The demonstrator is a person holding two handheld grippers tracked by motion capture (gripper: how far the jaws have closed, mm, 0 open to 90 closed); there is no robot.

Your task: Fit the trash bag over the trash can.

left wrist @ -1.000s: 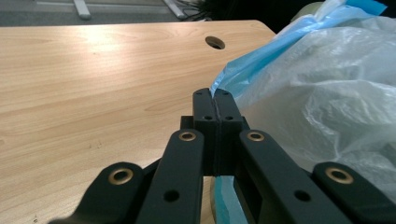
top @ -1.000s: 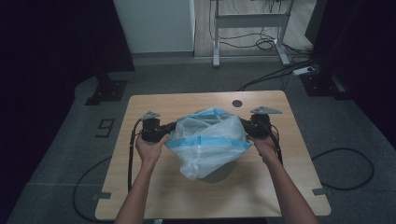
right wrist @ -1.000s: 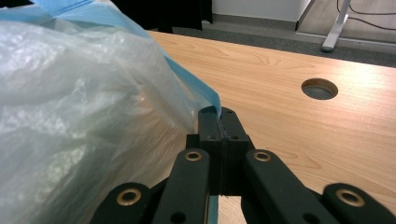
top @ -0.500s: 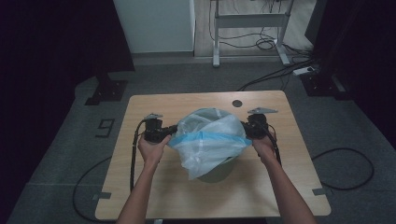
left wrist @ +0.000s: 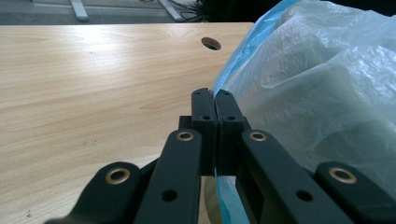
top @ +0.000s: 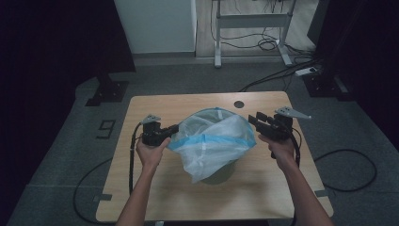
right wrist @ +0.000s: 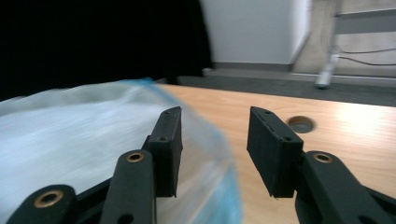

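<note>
Left claw [left wrist: 215,105] is clamped on the blue rim of the plastic bag [top: 211,139], mid-desk [top: 141,197] over a bin. Right claw [top: 259,123] gapes apart just beside the rim; I'd re-pinch there, then stretch evenly.

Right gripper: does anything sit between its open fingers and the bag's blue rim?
Nothing visible does. The right gripper is open beside the bag, whose blue rim lies just ahead between its fingers.
</note>
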